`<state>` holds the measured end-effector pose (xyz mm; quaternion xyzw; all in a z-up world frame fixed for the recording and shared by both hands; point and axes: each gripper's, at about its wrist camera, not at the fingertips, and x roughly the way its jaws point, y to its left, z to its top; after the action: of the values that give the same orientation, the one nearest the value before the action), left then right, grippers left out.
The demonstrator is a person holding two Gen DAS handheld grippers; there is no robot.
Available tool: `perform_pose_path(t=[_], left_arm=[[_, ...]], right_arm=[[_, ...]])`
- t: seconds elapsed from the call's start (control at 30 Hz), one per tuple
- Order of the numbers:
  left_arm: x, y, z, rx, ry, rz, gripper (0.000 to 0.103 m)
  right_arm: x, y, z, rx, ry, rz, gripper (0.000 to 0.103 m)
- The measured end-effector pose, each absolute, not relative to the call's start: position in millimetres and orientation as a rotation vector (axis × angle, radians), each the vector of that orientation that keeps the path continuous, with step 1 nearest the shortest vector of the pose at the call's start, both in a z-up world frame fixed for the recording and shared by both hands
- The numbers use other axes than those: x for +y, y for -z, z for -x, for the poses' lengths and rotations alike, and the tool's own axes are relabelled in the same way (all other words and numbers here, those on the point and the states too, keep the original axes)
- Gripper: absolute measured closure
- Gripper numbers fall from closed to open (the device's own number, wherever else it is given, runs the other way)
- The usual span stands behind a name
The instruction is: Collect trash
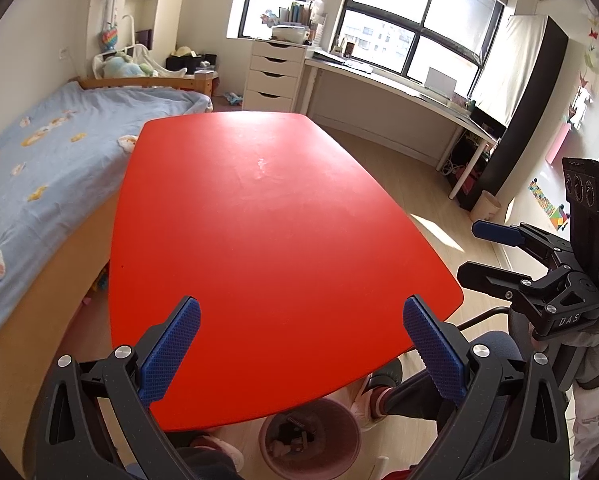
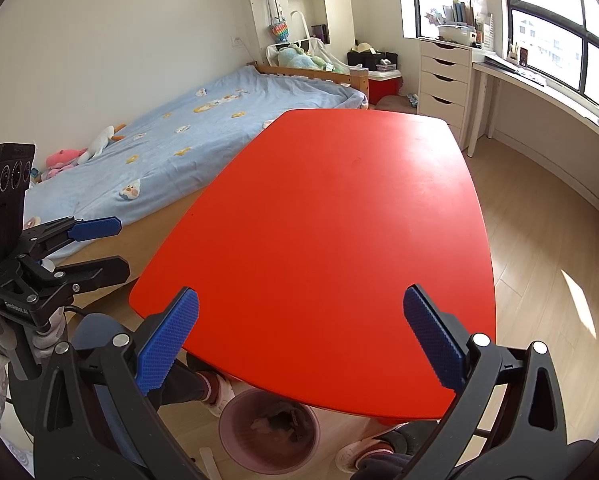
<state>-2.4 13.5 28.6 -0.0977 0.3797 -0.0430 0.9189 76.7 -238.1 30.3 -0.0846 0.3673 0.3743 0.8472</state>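
Observation:
A red table fills both views; no object lies on its top. A pink trash bin stands on the floor under the table's near edge, with scraps of trash inside; it also shows in the right wrist view. My left gripper is open and empty above the near edge. My right gripper is open and empty, also above the near edge. Each gripper shows from the side in the other's view, the right one and the left one, both open.
A bed with a blue cover runs along the table's left side. A white drawer unit and a long desk stand under the windows. The person's feet in slippers flank the bin. Wooden floor lies to the right.

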Motion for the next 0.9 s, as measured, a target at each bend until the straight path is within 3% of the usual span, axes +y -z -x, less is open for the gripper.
perform_pose_path(t=[0.9], left_arm=[[8.7,-29.2,3.2,0.783,0.097,0.206,0.006]], right_arm=[[-236.8,-30.7,-80.6,0.782,-0.793,0.186,0.003]])
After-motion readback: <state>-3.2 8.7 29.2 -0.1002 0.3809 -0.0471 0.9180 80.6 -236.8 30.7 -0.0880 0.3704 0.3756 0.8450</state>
